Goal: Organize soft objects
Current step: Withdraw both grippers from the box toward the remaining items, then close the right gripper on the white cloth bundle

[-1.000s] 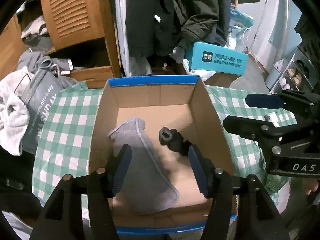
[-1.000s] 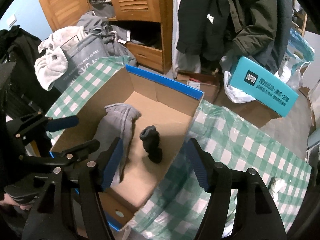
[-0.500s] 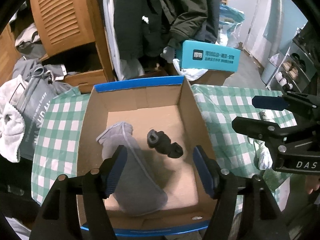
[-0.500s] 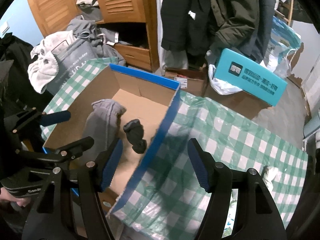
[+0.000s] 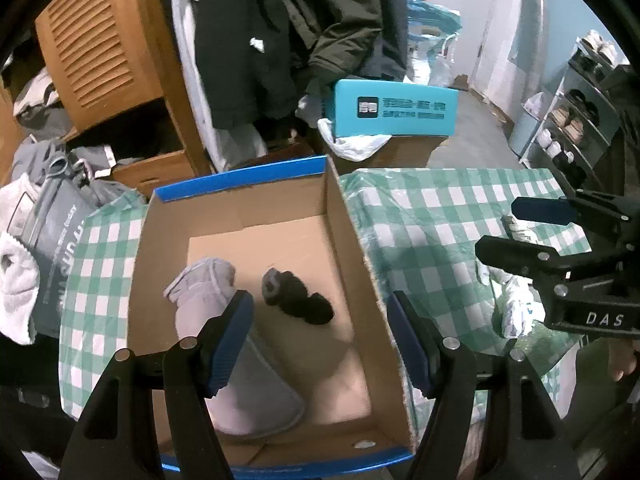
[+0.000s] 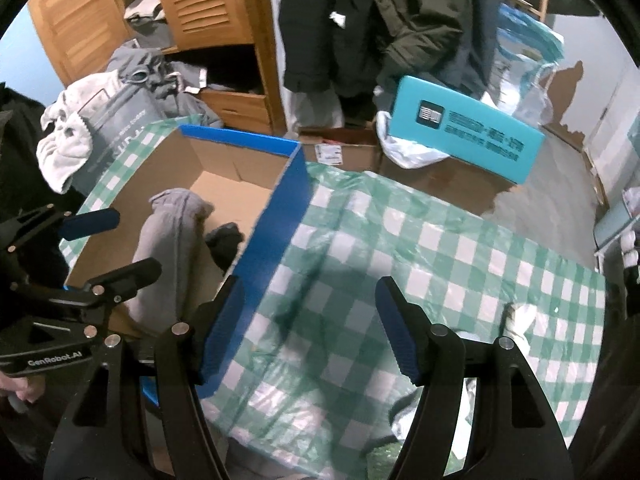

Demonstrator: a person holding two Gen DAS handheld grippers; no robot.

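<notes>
A cardboard box point(image 5: 348, 236) with blue-taped edges stands on the green checked table; it also shows in the right wrist view point(image 6: 280, 216). Inside lie a grey cloth item point(image 5: 208, 304) and a small black rolled item point(image 5: 296, 300); both also show in the right wrist view, the grey one point(image 6: 164, 248) and the black one point(image 6: 226, 242). My left gripper point(image 5: 320, 340) is open and empty above the box's near end. My right gripper point(image 6: 308, 332) is open and empty over the tablecloth right of the box. A white soft item point(image 6: 518, 318) lies at the table's right; it also shows in the left wrist view point(image 5: 514, 304).
A teal box point(image 6: 464, 128) sits on cartons beyond the table. Hanging dark coats point(image 6: 380, 20) and a wooden louvred cupboard point(image 5: 100, 48) stand behind. Piled grey and white laundry point(image 5: 36, 220) lies left of the table. A shoe rack point(image 5: 576, 120) stands at far right.
Both grippers have pulled back and risen. The left view now shows the whole box; the right gripper has shifted rightward from over the box to over the tablecloth.
</notes>
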